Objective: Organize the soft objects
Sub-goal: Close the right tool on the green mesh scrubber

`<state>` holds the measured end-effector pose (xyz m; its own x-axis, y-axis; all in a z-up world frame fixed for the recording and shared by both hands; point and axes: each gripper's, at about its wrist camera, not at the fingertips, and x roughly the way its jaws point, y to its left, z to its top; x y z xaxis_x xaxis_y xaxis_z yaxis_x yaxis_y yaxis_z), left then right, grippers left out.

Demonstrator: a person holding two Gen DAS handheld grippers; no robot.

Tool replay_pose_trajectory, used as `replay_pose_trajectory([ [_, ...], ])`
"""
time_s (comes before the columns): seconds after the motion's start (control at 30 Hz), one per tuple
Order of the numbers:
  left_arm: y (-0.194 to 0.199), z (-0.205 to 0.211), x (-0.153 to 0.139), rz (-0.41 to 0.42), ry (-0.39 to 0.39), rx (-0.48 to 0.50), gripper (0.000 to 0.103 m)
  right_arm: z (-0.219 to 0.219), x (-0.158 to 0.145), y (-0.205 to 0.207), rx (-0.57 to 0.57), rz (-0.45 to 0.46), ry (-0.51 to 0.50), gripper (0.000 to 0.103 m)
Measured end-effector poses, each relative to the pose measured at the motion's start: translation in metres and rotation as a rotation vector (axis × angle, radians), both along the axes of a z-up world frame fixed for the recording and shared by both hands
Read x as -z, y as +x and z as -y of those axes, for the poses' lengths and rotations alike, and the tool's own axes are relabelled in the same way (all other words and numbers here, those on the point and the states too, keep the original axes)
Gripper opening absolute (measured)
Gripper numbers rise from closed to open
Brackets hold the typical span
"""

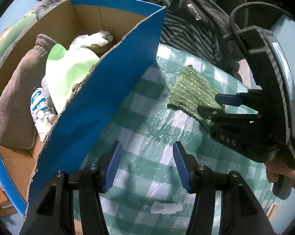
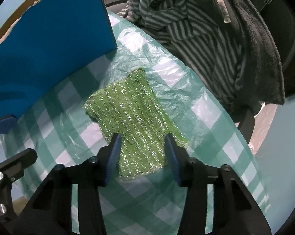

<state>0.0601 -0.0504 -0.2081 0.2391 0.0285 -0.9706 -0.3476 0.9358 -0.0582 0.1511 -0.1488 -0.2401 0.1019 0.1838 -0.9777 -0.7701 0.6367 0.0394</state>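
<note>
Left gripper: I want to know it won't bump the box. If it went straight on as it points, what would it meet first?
Probably the checked sheet. The left gripper is open with nothing between its fingers; the box stands just beside.

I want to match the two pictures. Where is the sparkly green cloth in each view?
Left wrist view: green cloth right of centre, under the right gripper.
Right wrist view: centre, its near end between the fingers.
Shared landmark: the blue box wall, left of the cloth.

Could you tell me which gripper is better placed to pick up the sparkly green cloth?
Right. The right gripper already straddles the green cloth's near edge; the left gripper is over bare checkered sheet.
</note>
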Motion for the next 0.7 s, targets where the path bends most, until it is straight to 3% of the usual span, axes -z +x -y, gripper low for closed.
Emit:
replay_pose_trajectory([
  [0.13, 0.0, 0.0, 0.001, -0.007, -0.008, 0.019, 0.055, 0.01, -0.001, -0.002, 0.044, -0.003, -0.006, 0.011],
  [0.7, -0.029, 0.005, -0.002, -0.015, -0.05, 0.156, 0.055, 0.055, -0.025, -0.034, 0.219, -0.01, 0.07, 0.007],
])
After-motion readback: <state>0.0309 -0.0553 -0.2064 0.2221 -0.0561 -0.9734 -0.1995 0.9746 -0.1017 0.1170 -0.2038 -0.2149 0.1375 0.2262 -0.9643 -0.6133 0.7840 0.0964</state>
